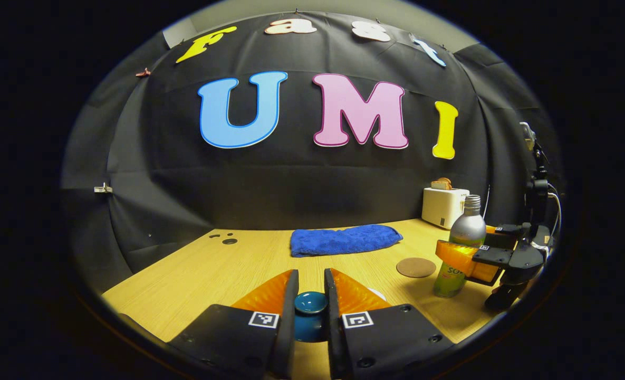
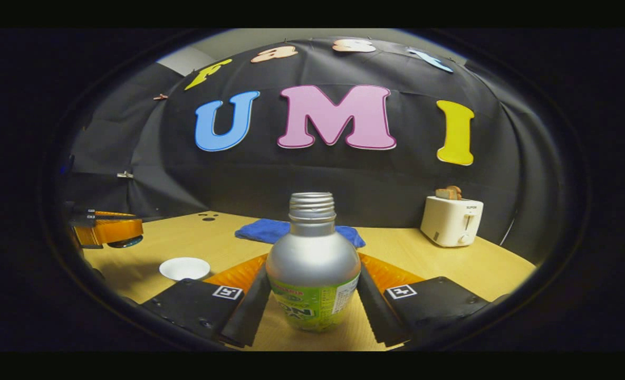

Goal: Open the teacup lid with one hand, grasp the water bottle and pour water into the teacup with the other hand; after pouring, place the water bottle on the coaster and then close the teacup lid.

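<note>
The big wooden table (image 2: 481, 264) has everything on it. The water bottle (image 2: 312, 264) is the thing to find places from.

Behind the bottle, by the black wall, a blue towel (image 1: 344, 240) lies flat. Far behind it to one side stands a white toaster (image 2: 452, 220) with bread sticking out of the top.

The bottle is silver with a green label and has no cap on. It stands up on the table. The right gripper (image 2: 312, 311) has one finger on each side of the bottle, squeezing it. In the left gripper view, that gripper (image 1: 462, 256) is seen around the bottle's middle.

Just beside the bottle lies a round brown coaster (image 1: 416, 267), with nothing on it.

The white teacup (image 2: 184, 268) sits apart from the bottle, open on top.

The left gripper (image 1: 310, 309) is pinching the dark blue teacup lid (image 1: 310, 303) between its fingers. In the right gripper view, the lid (image 2: 127, 242) is up in the air, past the teacup and well apart from the bottle.
</note>
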Motion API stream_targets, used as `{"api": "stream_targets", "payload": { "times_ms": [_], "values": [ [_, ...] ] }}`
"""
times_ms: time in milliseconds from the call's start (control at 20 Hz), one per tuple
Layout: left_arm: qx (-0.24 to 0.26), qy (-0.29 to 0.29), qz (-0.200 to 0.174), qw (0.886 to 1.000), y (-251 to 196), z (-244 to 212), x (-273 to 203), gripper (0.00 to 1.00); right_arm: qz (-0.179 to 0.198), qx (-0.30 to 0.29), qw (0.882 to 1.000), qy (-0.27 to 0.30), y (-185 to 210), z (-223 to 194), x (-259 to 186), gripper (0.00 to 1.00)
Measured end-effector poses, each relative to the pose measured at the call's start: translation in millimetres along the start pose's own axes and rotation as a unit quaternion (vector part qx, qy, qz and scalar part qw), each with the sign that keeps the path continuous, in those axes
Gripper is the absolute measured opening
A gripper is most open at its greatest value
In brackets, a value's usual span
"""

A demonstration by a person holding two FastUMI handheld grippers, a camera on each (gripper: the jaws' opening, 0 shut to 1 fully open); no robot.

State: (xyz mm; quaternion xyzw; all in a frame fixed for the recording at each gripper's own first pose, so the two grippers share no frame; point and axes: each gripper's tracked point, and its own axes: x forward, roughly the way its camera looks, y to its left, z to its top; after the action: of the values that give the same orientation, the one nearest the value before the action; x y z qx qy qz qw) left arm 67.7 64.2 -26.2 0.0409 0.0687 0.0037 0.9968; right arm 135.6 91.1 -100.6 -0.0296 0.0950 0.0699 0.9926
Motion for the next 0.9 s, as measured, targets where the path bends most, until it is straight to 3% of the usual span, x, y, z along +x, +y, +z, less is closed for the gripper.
{"api": "stream_targets", "payload": {
  "times_ms": [200, 550, 650, 900],
  "values": [
    [-0.002, -0.003, 0.003, 1.000, 10, -1, -7, 0.29, 0.013, -0.008, 1.000, 0.015, 6, 0, 4, 0.83],
    [-0.006, -0.007, 0.014, 1.000, 33, -3, -18, 0.29, 0.002, -0.184, 0.983, 0.024, 7, 20, 13, 0.78],
    [-0.008, -0.007, 0.017, 1.000, 39, -3, -20, 0.29, 0.002, -0.247, 0.969, 0.024, 11, 26, 17, 0.78],
    [-0.009, -0.009, 0.026, 1.000, 59, -6, -30, 0.29, 0.019, -0.399, 0.916, 0.023, 39, 13, 18, 0.78]
  ]
}}
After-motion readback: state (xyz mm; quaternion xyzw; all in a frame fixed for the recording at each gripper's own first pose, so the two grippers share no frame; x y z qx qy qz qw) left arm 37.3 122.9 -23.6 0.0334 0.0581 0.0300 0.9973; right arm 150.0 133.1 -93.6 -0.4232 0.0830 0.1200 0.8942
